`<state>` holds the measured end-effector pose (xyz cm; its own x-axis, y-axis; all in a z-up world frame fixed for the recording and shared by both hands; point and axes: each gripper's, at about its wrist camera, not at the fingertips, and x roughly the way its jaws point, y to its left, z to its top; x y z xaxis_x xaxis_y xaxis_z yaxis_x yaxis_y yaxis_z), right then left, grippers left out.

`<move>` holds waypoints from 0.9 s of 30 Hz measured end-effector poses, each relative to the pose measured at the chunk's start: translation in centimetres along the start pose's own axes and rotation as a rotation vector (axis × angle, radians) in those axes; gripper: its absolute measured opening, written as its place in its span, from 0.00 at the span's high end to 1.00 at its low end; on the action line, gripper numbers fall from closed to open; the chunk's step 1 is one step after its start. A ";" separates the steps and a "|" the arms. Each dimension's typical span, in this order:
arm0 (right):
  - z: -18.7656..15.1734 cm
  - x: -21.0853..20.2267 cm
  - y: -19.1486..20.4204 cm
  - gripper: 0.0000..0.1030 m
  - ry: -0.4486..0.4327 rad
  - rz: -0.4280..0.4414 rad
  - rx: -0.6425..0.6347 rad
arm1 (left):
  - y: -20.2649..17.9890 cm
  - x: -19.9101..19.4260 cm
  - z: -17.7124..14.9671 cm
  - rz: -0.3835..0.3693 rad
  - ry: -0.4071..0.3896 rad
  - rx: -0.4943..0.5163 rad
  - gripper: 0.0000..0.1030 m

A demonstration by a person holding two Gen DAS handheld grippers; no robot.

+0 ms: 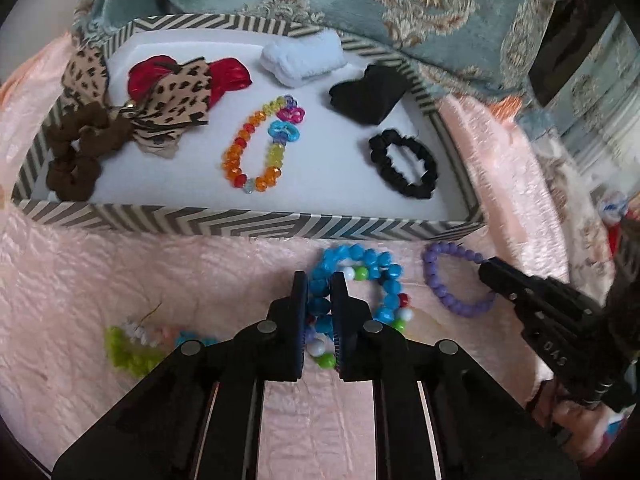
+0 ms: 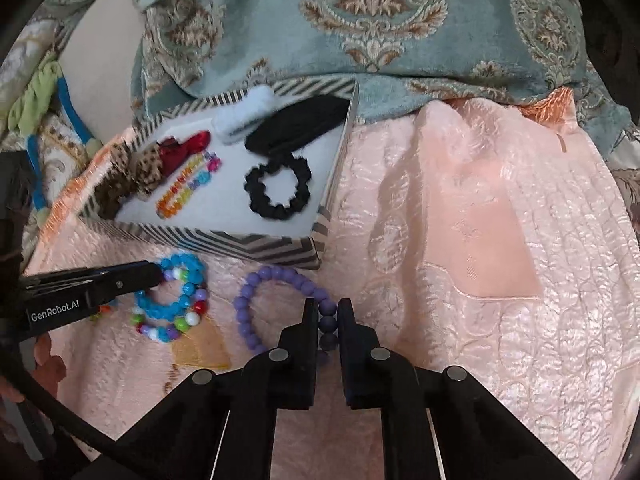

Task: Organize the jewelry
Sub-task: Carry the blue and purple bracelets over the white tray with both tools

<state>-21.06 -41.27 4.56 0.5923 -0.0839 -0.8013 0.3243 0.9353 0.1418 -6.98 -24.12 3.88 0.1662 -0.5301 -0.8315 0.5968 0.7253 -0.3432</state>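
A chevron-patterned tray holds an orange and multicolour bead bracelet, a black scrunchie, a brown scrunchie, leopard and red bows, a light blue piece and a black piece. On the pink blanket in front lie a blue bead bracelet and a purple bead bracelet. My left gripper is shut on the blue bracelet. My right gripper is shut on the purple bracelet.
A mixed-colour bead bracelet lies under the blue one. A green and white fuzzy piece lies at the left on the blanket. A teal patterned cushion rises behind the tray. Pink blanket spreads to the right.
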 end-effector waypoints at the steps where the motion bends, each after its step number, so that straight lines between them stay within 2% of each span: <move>1: 0.0 -0.2 0.1 0.92 -0.003 0.000 -0.004 | 0.1 -0.5 -0.1 -0.014 -0.007 -0.007 0.90; 5: -0.1 -1.1 0.4 0.92 -0.010 0.023 0.004 | 0.4 -2.6 -0.2 -0.053 -0.041 -0.028 0.90; 15: 0.8 -6.0 1.5 0.92 -0.084 0.068 -0.012 | 0.6 -7.2 -0.1 -0.065 -0.136 -0.050 0.90; 20: 1.6 -7.7 2.4 0.92 -0.115 0.073 -0.044 | 0.3 -8.9 -0.2 0.005 -0.173 -0.049 0.90; 27: 3.0 -9.2 2.9 0.92 -0.149 0.082 -0.074 | 0.2 -11.0 0.4 0.046 -0.222 -0.044 0.90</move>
<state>-23.34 -38.82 14.13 0.7191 -0.0517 -0.6930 0.2188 0.9633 0.1552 -8.38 -18.36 13.11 0.3638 -0.5760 -0.7320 0.5505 0.7669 -0.3299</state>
